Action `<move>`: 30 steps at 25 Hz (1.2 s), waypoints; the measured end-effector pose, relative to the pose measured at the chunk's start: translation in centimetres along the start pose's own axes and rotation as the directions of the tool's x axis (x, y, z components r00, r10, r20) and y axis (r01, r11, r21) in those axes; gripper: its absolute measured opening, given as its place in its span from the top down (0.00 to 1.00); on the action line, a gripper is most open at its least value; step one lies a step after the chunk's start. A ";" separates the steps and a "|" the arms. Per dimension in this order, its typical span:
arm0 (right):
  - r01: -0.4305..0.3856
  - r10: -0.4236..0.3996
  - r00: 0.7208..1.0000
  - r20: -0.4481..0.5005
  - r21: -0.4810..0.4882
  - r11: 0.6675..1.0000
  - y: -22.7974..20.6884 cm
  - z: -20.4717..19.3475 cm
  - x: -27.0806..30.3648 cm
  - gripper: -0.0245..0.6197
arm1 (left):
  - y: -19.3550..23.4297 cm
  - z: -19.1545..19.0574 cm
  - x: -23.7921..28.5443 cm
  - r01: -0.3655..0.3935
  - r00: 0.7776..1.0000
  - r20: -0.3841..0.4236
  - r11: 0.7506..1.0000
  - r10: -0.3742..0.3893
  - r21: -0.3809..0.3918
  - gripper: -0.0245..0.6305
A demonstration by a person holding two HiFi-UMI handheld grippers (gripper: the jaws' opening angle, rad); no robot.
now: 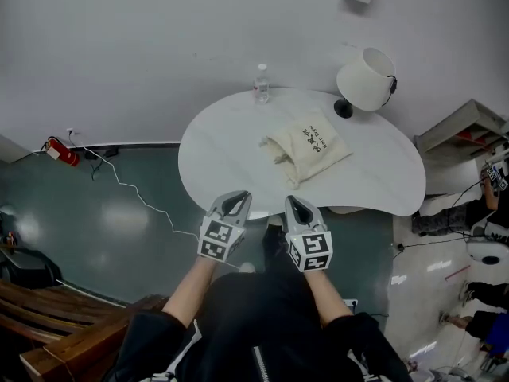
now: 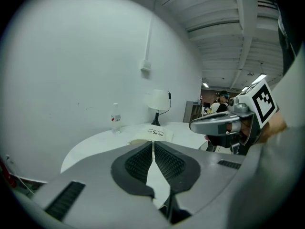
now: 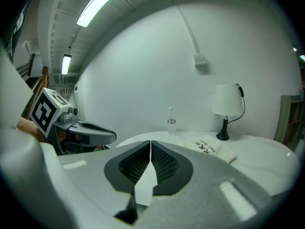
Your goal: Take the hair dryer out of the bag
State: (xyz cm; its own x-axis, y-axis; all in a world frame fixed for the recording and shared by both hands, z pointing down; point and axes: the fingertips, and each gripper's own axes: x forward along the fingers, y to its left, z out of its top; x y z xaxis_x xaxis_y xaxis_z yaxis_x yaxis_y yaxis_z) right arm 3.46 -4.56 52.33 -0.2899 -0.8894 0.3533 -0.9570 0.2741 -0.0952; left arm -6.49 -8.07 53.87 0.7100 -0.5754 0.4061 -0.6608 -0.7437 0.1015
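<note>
The left gripper [image 2: 153, 144] had its jaws pressed together with nothing between them; the right gripper [image 3: 150, 143] was closed and empty in the same way. In the head view both were held side by side, a little apart, at the near edge of the white desk [image 1: 223, 153], pointing toward it and touching nothing on it. Farther in, right of the desk's middle and well apart from both grippers, lay the cream cloth bag [image 1: 308, 146] with dark print, slightly rumpled; the hair dryer itself could not be seen. Beyond the bag a clear water bottle [image 1: 261, 83] stood upright at the far edge by the wall; a white-shaded lamp [image 1: 366, 79] stood toward the far right. A red fire extinguisher [image 1: 60, 151] lay on the floor at left.
</note>
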 end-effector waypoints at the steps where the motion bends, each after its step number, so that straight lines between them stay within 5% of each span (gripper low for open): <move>1: -0.008 0.008 1.000 -0.006 -0.004 1.000 -0.5 0.2 0.6 0.95 | 0.2 0.1 0.7 -0.005 1.000 -0.004 1.000 0.005 -0.004 0.93; 11: -0.093 0.090 0.994 -0.059 -0.046 0.995 -5.8 1.5 6.2 0.94 | 1.9 0.7 6.5 -0.067 0.996 -0.063 0.996 0.064 -0.053 0.93; 17: -0.151 0.144 0.985 -0.092 -0.070 0.986 -7.4 1.5 8.7 0.78 | 2.9 1.0 8.5 -0.114 0.990 -0.095 0.991 0.108 -0.063 0.93; 30: -0.250 0.210 0.949 -0.235 -0.155 0.956 -10.0 -0.9 13.2 0.63 | 4.9 1.3 12.3 -0.210 0.970 -0.140 0.975 0.198 -0.074 0.93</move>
State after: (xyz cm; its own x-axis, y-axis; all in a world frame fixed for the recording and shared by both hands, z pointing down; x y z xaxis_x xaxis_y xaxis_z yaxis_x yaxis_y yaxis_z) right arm 9.20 -18.70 58.74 -0.4735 -0.7003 0.5342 -0.8401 0.5413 -0.0350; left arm -0.70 -19.24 58.15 0.5240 -0.6578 0.5410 -0.8111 -0.5792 0.0814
